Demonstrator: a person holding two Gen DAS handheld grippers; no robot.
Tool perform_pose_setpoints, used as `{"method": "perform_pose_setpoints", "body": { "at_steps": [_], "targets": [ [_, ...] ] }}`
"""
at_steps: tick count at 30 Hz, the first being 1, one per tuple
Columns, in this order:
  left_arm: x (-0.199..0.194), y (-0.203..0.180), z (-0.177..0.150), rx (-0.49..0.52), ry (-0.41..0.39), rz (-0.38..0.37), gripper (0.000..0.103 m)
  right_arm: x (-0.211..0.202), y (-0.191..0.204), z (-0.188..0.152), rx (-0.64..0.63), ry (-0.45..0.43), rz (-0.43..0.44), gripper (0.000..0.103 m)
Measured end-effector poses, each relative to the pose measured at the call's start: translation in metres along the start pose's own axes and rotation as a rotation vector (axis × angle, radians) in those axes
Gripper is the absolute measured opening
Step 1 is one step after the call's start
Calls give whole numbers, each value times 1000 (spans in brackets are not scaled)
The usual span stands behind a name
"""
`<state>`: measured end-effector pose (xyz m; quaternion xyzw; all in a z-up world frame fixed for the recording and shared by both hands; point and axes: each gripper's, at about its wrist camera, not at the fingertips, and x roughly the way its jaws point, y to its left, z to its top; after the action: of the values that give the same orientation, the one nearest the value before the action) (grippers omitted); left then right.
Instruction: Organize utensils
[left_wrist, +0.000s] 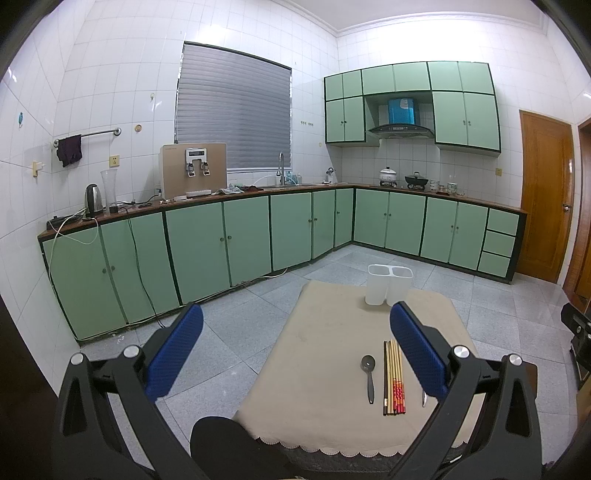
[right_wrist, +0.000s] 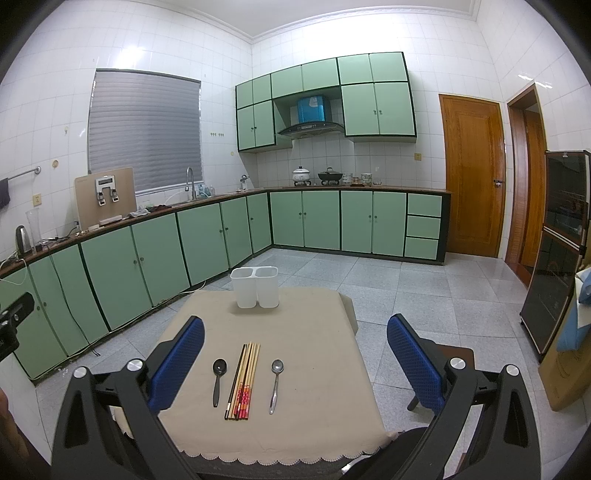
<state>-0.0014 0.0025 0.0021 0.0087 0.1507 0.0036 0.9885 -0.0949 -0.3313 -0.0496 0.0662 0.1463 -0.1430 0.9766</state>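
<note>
Utensils lie in a neat row near the front of a small table (right_wrist: 314, 369) draped in a beige cloth with a scalloped hem: a black spoon (right_wrist: 218, 380) on the left, a bundle of chopsticks (right_wrist: 243, 380) in the middle, a metal spoon (right_wrist: 275, 382) on the right; at the far edge stands a white two-compartment holder (right_wrist: 255, 287), upright, both sides seemingly empty. Each piece looks light, thin and stiff; the metal spoon is likely slippery, so a pinch across the handle's middle seems best; the chopsticks, lying flat and touching, may scatter unless taken together near their centre. The left gripper (left_wrist: 295, 354) hovers released, fingers spread wide, toward the table's left side; the right gripper (right_wrist: 295, 362) hovers over the utensils, equally wide, holding nothing. The cloth is soft and could bunch under a scraping finger. Around it, a kitchen: grey floor tiles, green cabinets (right_wrist: 155, 254), white tiled walls, a shuttered window and a wooden door (right_wrist: 472, 177).
</note>
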Motion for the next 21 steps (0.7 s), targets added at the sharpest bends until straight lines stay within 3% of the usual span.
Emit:
{"method": "perform_pose_setpoints", "body": {
  "at_steps": [12, 16, 21],
  "targets": [
    [14, -5, -5, 4, 31, -4, 98, 7, 6, -3, -10, 19, -3, 97],
    [44, -13, -20, 29, 120, -46, 98, 39, 3, -18, -17, 85, 10, 97],
    [111, -30, -65, 51, 346, -146, 98, 95, 5, -57, -57, 240, 22, 97]
  ]
}}
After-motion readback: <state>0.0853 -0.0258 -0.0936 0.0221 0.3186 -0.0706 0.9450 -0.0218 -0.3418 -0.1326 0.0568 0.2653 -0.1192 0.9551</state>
